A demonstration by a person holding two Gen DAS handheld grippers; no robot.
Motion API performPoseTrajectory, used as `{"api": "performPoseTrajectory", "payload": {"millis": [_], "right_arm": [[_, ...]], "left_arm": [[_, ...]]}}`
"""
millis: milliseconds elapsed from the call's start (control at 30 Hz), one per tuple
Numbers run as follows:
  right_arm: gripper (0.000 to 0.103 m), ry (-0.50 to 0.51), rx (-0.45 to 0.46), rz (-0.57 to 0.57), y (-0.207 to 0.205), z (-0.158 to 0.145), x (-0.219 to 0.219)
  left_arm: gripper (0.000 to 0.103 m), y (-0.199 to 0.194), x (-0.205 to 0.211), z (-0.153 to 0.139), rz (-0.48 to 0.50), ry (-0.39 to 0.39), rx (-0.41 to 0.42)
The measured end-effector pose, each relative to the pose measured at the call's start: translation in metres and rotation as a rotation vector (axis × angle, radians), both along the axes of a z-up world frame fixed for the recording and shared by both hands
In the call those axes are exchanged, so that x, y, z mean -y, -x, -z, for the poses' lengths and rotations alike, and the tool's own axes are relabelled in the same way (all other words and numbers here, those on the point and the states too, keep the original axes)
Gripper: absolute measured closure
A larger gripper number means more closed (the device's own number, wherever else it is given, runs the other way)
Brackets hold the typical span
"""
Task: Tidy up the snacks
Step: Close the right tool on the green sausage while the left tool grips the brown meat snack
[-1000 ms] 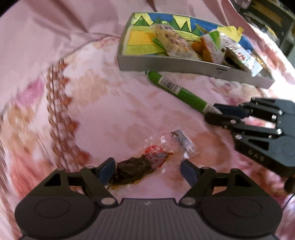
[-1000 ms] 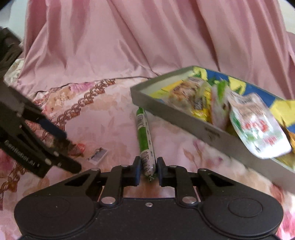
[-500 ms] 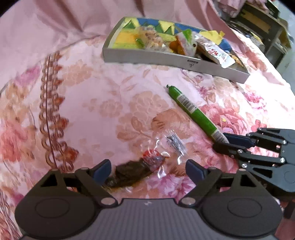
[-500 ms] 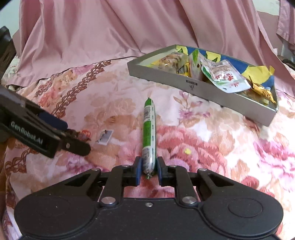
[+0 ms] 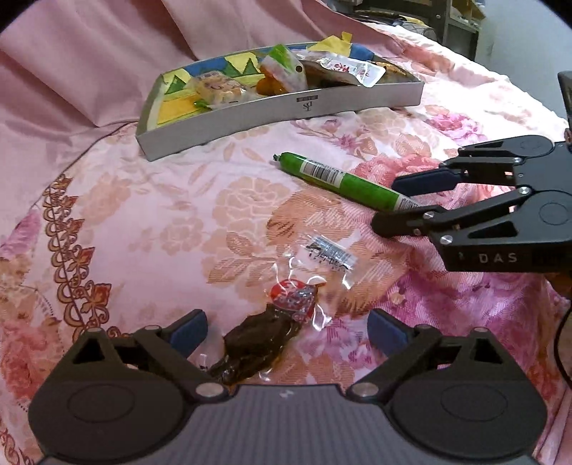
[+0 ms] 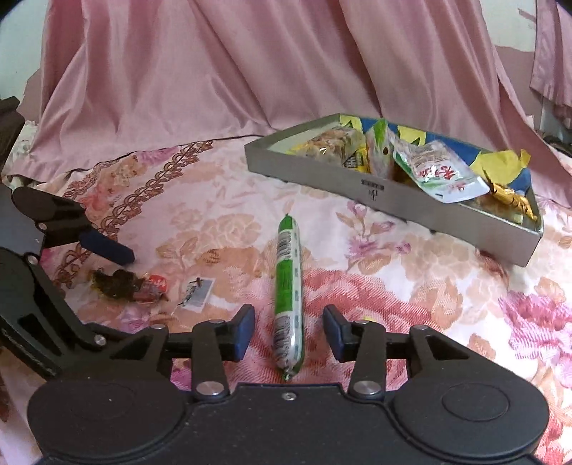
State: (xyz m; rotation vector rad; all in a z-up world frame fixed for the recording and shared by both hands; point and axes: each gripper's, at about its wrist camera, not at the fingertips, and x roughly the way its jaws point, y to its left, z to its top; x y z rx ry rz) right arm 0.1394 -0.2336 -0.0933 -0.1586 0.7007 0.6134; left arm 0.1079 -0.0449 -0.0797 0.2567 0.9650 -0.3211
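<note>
A green sausage stick (image 6: 287,279) lies on the flowered cloth, its near end between the pads of my right gripper (image 6: 289,332). The jaws are opening and the pads stand clear of it on both sides. In the left wrist view the same stick (image 5: 343,180) points toward the right gripper (image 5: 389,205). A clear packet of dark snack with a red label (image 5: 264,336) lies on the cloth between the wide, still opening jaws of my left gripper (image 5: 286,331), untouched. The right wrist view shows that packet (image 6: 121,284) under a left finger (image 6: 107,246).
A grey tray (image 5: 286,114) with a colourful lining stands farther back and holds several snack packets; it also shows in the right wrist view (image 6: 357,186). Draped pink fabric (image 6: 214,71) rises behind it. Dark furniture (image 5: 447,21) is at the far right.
My right gripper has let go of the green sausage stick, which now lies on the cloth between spread jaws. The left gripper has widened, rolled and come in over the dark packet.
</note>
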Motion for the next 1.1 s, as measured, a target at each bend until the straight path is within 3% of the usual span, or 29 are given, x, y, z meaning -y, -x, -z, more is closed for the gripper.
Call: {"api": "performPoseTrajectory", "payload": {"millis": [133,300,567,700,833,900,1100], "right_arm": [[0.056,-0.003,0.004,0.009,-0.002,0.003,0.0],[0.056,0.022,0.022,0.005,0.003,0.004,-0.004],[0.076,0.048,-0.011,0.024,0.002,0.0,0.0],[0.082,0.065,-0.038,0.028,0.005,-0.004,0.002],[0.083,0.09,-0.057,0.031,0.012,-0.007,0.003],[0.082,0.088,-0.058,0.032,0.013,-0.007,0.004],[0.073,0.065,-0.036,0.035,0.006,-0.003,0.003]], "left_arm": [[0.007,-0.003,-0.002,0.001,-0.015,0.002,-0.021],[0.019,0.002,0.0,-0.003,-0.062,0.013,-0.027],[0.029,0.015,-0.001,-0.003,-0.214,0.09,-0.022],[0.03,0.021,-0.002,-0.005,-0.256,0.144,-0.044],[0.03,0.022,0.001,-0.006,-0.25,0.135,-0.044],[0.021,0.021,0.003,-0.005,-0.252,0.135,-0.039],[0.02,0.02,0.012,-0.001,-0.222,0.092,-0.016]]}}
